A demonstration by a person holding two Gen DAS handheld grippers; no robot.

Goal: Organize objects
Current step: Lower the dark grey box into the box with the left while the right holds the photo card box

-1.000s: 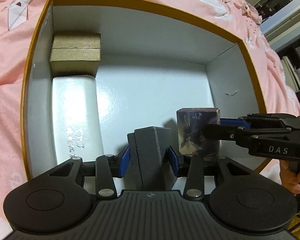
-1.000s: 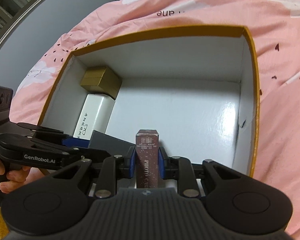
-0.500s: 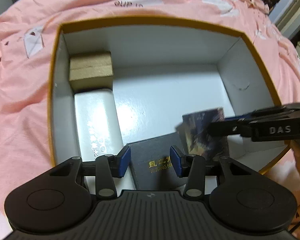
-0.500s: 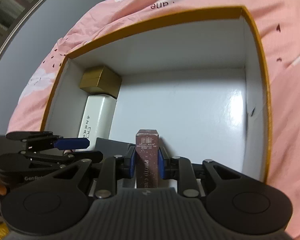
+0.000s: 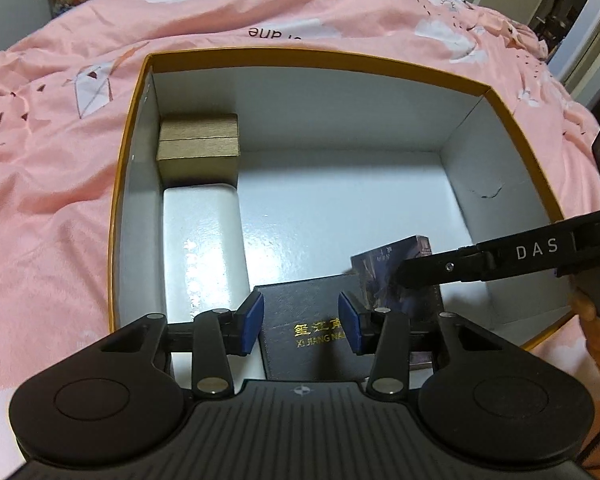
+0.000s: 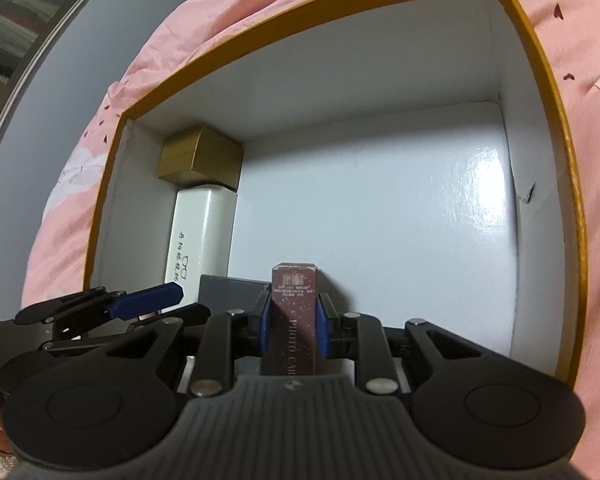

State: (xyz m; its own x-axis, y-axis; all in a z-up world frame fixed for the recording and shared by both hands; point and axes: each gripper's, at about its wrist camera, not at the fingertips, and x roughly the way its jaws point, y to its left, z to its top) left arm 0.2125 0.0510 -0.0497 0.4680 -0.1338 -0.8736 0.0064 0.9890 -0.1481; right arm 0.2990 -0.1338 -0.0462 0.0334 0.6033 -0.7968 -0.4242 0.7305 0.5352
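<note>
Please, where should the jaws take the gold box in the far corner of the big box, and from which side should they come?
Probably from straight above. The gold box sits in the far left corner of the big box: walls close off its left and back, and the white case lies against its front. The top is free. Grip its upper half across the front and back faces, if the jaws fit behind it.

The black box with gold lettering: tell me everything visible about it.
The black box is dark, matte and flat, with gold characters and Latin letters printed on its top. It lies on the white floor of the big carton at its near edge, beside the white case. The left gripper hangs over it, pads apart and not pressing it. Its near end is hidden.
</note>
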